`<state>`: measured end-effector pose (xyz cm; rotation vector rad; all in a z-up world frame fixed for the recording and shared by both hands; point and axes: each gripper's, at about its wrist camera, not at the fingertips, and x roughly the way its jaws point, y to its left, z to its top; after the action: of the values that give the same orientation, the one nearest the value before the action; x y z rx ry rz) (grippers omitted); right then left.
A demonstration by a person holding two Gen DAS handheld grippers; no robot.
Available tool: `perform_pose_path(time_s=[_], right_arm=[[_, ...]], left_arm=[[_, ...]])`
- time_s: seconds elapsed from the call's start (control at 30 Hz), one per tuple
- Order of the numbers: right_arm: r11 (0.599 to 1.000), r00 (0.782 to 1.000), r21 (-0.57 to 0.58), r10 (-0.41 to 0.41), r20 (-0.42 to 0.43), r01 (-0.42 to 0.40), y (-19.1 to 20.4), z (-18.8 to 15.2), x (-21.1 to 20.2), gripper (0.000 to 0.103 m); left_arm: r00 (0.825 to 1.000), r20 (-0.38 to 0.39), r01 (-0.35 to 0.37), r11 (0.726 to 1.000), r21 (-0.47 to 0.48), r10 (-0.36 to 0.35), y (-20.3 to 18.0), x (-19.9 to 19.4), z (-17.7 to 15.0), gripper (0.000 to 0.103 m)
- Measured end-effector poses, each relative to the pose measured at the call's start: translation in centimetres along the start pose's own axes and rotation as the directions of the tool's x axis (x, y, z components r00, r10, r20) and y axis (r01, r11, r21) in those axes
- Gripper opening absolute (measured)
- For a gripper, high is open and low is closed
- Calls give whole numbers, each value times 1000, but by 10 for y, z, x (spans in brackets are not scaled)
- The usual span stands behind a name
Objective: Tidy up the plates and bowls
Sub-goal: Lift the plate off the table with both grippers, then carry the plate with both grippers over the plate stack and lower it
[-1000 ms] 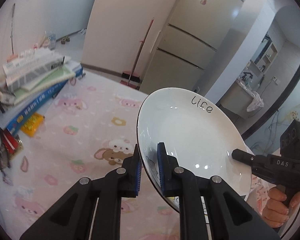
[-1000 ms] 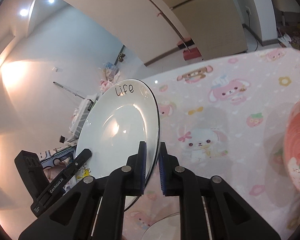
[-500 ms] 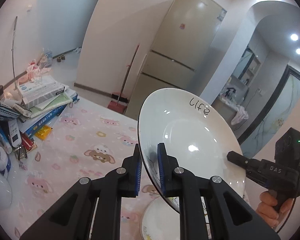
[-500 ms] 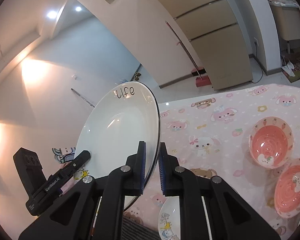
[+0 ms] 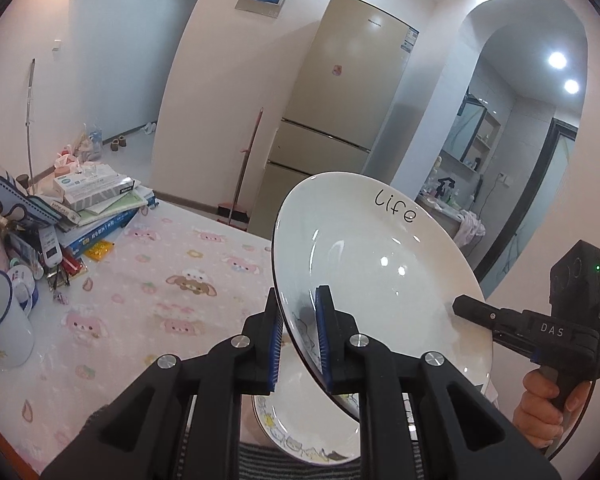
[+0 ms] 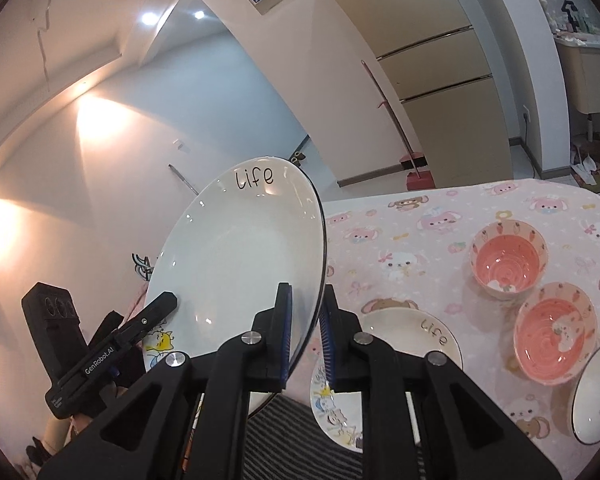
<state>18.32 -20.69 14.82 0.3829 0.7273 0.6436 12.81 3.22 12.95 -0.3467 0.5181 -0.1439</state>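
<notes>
A white plate marked "life" (image 5: 380,276) is held up in the air, tilted, between both grippers. My left gripper (image 5: 298,336) is shut on its near rim. My right gripper (image 6: 305,334) is shut on the opposite rim of the same plate (image 6: 240,264). Below it a second "life" plate (image 6: 412,332) with cartoon drawings lies flat on the pink tablecloth; it also shows in the left wrist view (image 5: 296,432). Two pink bowls (image 6: 508,260) (image 6: 556,332) stand to the right of that plate.
A white bowl's rim (image 6: 592,396) sits at the table's right front. Stacked books and boxes (image 5: 96,204), small clutter and a white mug (image 5: 0,320) fill the table's left end. A fridge (image 5: 340,128) and a broom (image 5: 246,160) stand behind the table.
Both grippers have lifted the plate higher above the table. The table, the flat plate and the pink bowls have come into view below.
</notes>
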Motion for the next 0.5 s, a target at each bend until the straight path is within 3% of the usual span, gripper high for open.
perform_pose_path(time_s=[0.5], right_arm=[[998, 996, 5, -68, -66, 68, -39, -64, -2, 15]], left_arm=[[994, -105, 22, 1000, 14, -21, 1, 19, -70, 16]])
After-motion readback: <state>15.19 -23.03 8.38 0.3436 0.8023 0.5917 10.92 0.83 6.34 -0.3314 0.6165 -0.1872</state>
